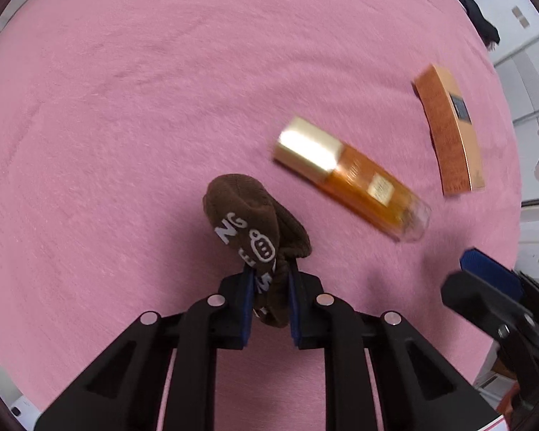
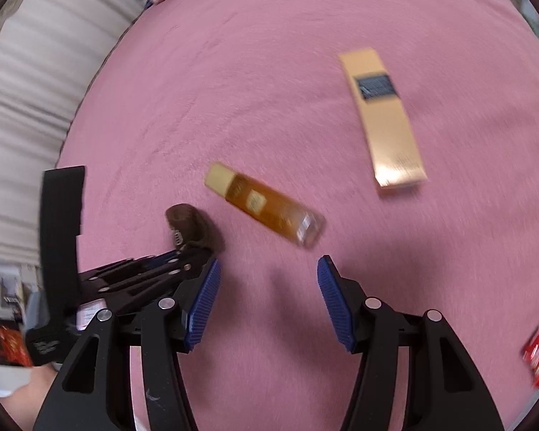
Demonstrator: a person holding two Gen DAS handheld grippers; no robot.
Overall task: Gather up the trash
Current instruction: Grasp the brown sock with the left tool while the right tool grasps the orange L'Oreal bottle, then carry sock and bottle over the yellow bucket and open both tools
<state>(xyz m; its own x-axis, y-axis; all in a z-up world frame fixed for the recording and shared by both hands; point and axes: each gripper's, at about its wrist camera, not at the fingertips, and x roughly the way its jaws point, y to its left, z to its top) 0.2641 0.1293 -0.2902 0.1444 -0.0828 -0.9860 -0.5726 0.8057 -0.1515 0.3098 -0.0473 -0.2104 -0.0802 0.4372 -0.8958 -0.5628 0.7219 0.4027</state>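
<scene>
My left gripper [image 1: 269,273] is shut on a brown sock with white lettering [image 1: 249,222] and holds it over the pink blanket [image 1: 125,107]. The sock also shows in the right wrist view [image 2: 192,228], held by the left gripper [image 2: 178,251]. An amber bottle with a gold cap [image 1: 352,177] lies on the blanket to the right of the sock; it also shows in the right wrist view [image 2: 266,204]. A tan carton [image 1: 449,129] lies further right, also seen in the right wrist view [image 2: 384,115]. My right gripper [image 2: 267,300] is open and empty, just short of the bottle's base.
A red wrapper [image 2: 537,353] lies at the right edge of the blanket. A white quilted cover [image 2: 36,89] lies beyond the blanket's left edge. One finger of the right gripper [image 1: 485,276] shows at the right of the left wrist view.
</scene>
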